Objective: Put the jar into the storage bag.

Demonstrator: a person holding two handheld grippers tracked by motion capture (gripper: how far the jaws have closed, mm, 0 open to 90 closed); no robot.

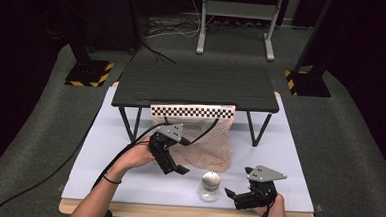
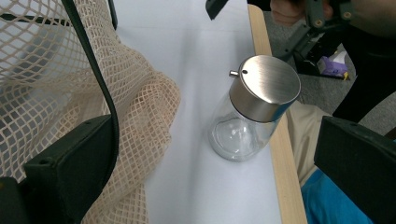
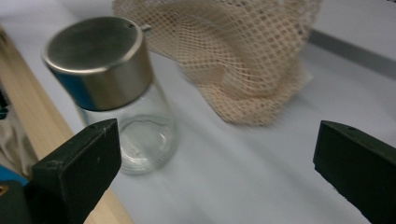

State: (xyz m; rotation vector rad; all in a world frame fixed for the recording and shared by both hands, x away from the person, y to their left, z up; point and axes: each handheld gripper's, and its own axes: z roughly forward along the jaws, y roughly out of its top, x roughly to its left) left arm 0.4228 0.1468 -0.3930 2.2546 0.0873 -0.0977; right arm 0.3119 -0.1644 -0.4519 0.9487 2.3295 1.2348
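Note:
A small clear glass jar (image 1: 210, 186) with a brushed steel lid stands upright near the table's front edge; it looks empty. A beige mesh bag (image 1: 210, 139) hangs from a checkerboard strip and pools on the table behind it. My left gripper (image 1: 176, 168) is open, just left of the jar and in front of the bag. In the left gripper view the jar (image 2: 254, 107) lies ahead between the open jaws (image 2: 215, 158), with the mesh bag (image 2: 93, 93) at the left. My right gripper (image 1: 232, 198) is open, right of the jar. Its own view has the jar (image 3: 112, 88) by the left jaw, untouched, and the mesh bag (image 3: 233, 56) beyond.
A low black shelf (image 1: 197, 83) on thin legs stands at the back of the white table top (image 1: 278, 158), with the checkerboard strip (image 1: 193, 110) on its front edge. The wooden table edge (image 1: 175, 213) runs just in front of the jar. Cables trail from both grippers.

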